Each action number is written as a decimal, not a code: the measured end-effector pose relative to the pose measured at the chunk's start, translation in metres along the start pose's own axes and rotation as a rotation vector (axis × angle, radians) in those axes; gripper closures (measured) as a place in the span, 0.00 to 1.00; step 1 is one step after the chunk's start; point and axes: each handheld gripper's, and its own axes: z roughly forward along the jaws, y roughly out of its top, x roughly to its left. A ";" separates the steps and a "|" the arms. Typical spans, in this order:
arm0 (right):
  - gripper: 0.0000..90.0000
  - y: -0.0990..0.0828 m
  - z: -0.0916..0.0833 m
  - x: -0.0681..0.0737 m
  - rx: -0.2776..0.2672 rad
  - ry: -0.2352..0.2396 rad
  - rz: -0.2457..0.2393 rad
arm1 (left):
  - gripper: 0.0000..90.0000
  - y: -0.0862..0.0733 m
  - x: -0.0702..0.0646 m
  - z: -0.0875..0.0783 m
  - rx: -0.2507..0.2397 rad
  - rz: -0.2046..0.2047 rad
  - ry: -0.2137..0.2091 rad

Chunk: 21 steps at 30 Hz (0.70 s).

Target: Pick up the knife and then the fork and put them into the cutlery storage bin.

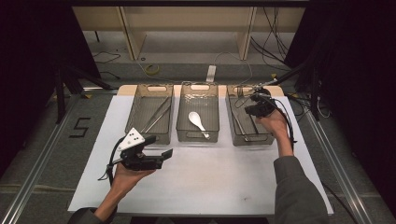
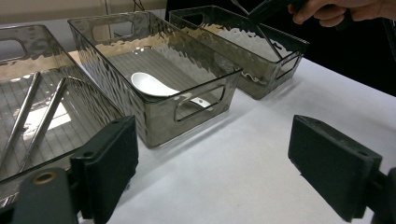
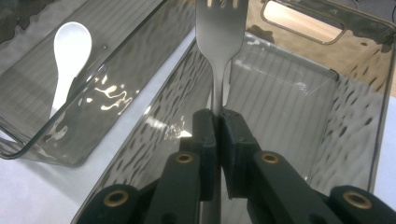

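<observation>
My right gripper [image 3: 217, 116] is shut on the handle of a metal fork [image 3: 219, 37], whose tines point away from the camera. In the high view the right gripper [image 1: 256, 100] hangs over the right-hand smoky clear bin [image 1: 267, 138], and the fork [image 2: 267, 36] slants down into that bin [image 2: 292, 43]. My left gripper [image 1: 159, 146] hovers over the white table near the front left. It is open, with nothing between its fingers [image 2: 107, 161]. A white spoon [image 1: 197, 122] lies in the middle bin [image 1: 178, 119].
Three bins stand in a row at the back of the white table [image 1: 210, 182]. The left bin [image 1: 131, 112] holds two long metal rods [image 2: 28, 121]. Cables lie on the floor behind the table. Metal rails run along both sides of it.
</observation>
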 end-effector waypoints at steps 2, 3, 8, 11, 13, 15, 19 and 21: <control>0.95 -0.002 0.002 0.000 -0.002 0.002 0.003 | 0.17 0.000 0.000 0.000 0.000 0.000 0.000; 0.95 -0.003 0.003 0.000 -0.002 0.004 0.010 | 0.17 0.000 0.000 0.000 0.000 0.001 0.000; 0.95 -0.006 0.007 0.000 0.005 0.005 0.016 | 0.17 0.000 0.000 0.000 0.001 0.001 0.001; 0.95 -0.007 0.007 -0.001 0.010 0.007 0.018 | 0.17 0.000 0.000 0.000 0.000 0.000 0.000; 0.95 -0.008 0.008 -0.001 0.012 0.009 0.026 | 0.17 0.000 0.000 0.000 0.002 0.002 0.000; 0.95 -0.009 0.009 -0.002 0.015 0.010 0.027 | 0.17 0.000 0.000 0.000 0.000 0.001 0.000; 0.95 -0.011 0.011 -0.002 0.020 0.009 0.031 | 0.17 0.000 0.000 0.000 0.001 0.002 0.001; 0.95 -0.013 0.013 -0.002 0.022 0.010 0.033 | 0.17 0.000 -0.001 0.000 0.001 0.003 0.000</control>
